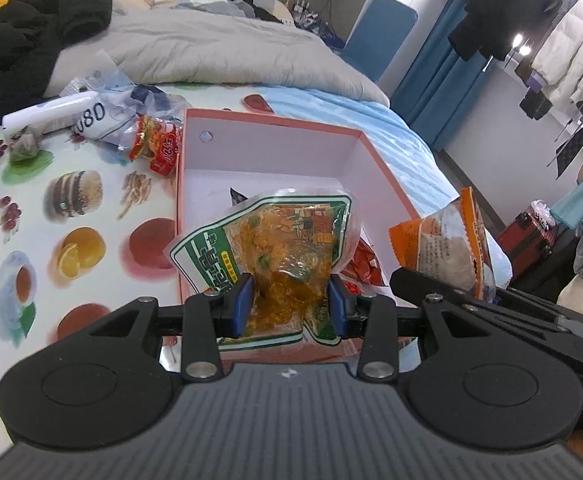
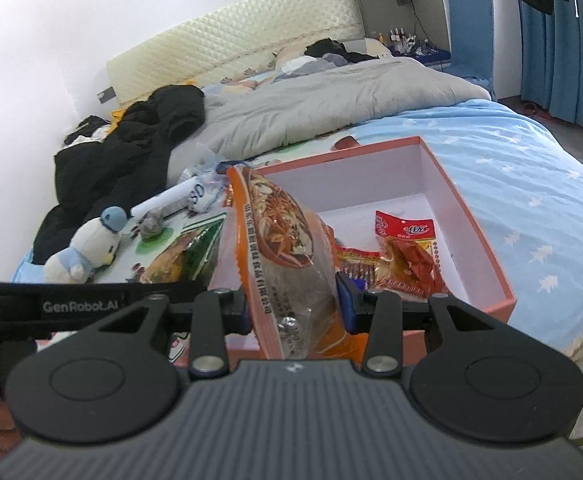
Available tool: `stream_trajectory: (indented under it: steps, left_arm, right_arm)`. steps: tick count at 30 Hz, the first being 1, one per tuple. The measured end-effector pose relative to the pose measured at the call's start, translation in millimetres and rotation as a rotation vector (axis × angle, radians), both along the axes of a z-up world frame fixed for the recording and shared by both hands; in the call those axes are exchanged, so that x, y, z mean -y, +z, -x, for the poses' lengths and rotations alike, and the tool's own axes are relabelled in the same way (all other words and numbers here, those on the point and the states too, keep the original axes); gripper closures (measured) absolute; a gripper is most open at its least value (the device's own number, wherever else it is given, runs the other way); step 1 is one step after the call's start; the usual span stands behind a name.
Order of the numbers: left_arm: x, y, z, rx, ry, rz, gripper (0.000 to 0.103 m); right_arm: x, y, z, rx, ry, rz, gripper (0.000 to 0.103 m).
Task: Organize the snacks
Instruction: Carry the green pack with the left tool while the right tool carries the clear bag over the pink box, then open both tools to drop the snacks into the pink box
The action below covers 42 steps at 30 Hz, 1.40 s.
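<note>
Bed: pink box (image 2: 487, 264) w/ red packets (image 2: 405, 248); left claw (image 1: 290, 304) clamps green pack (image 1: 275, 240), right claw (image 2: 297, 304) prob. orange pack (image 2: 287, 248).

Left gripper (image 1: 289, 306): snack bag (image 1: 283, 248) between jaws, over near part of open box (image 1: 387, 168); second bag (image 1: 443, 248) right of jaws; loose packets (image 1: 155, 144) beyond-left, outside box

Right gripper (image 2: 297, 300): spice bag (image 2: 287, 256) between jaws; two packets (image 2: 405, 256) in box (image 2: 487, 248) ahead-right; plush toy (image 2: 87, 248) far left on bed
</note>
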<state>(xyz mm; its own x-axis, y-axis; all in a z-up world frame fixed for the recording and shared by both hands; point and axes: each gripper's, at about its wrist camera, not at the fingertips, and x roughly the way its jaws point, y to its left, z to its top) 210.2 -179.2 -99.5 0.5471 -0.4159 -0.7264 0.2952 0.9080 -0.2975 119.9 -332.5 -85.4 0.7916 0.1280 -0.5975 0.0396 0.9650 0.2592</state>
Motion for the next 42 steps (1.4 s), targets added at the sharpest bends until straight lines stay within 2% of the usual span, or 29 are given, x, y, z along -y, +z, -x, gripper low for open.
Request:
stream_trajectory:
  steps: [10,16,22,24,25,27,28,30,31,42]
  left_arm:
    - [27,-30,-62,-0.068,-0.034,-0.015,0.058]
    - [39,-42,-98,-0.133,-0.042,0.004,0.058]
    - [46,-49,-117,-0.155,-0.055,0.005,0.058]
    - [47,-52,-119,-0.165,-0.068,0.008,0.054]
    - [47,-52,-119,-0.165,-0.073,0.014,0.052]
    - [46,-49,-117,-0.165,-0.071,0.028,0.04]
    - [45,-47,-116,-0.156,-0.074,0.03,0.039]
    - [45,-39,-110,-0.134,-0.082,0.026,0.039]
    - [45,-35,-106,-0.119,-0.082,0.025,0.039]
    - [16,18,-35,-0.002,-0.067,0.021,0.039]
  right_arm:
    - [20,-31,-52,-0.088,-0.01,-0.014,0.06]
    - [32,-51,-82,-0.165,-0.017,-0.012,0.06]
    - [43,-65,-101,-0.22,-0.009,-0.006,0.059]
    - [43,-69,-106,-0.231,-0.003,-0.006,0.059]
    - [43,-70,-107,-0.235,-0.003,-0.005,0.059]
    - [42,-70,-107,-0.235,0.002,-0.005,0.057]
    - [42,-69,-107,-0.233,0.003,-0.009,0.055]
    - [41,-66,-106,-0.23,0.001,-0.023,0.036]
    - [41,-64,-104,-0.226,-0.007,-0.02,0.034]
    - [24,-29,-54,-0.144,-0.003,0.006,0.035]
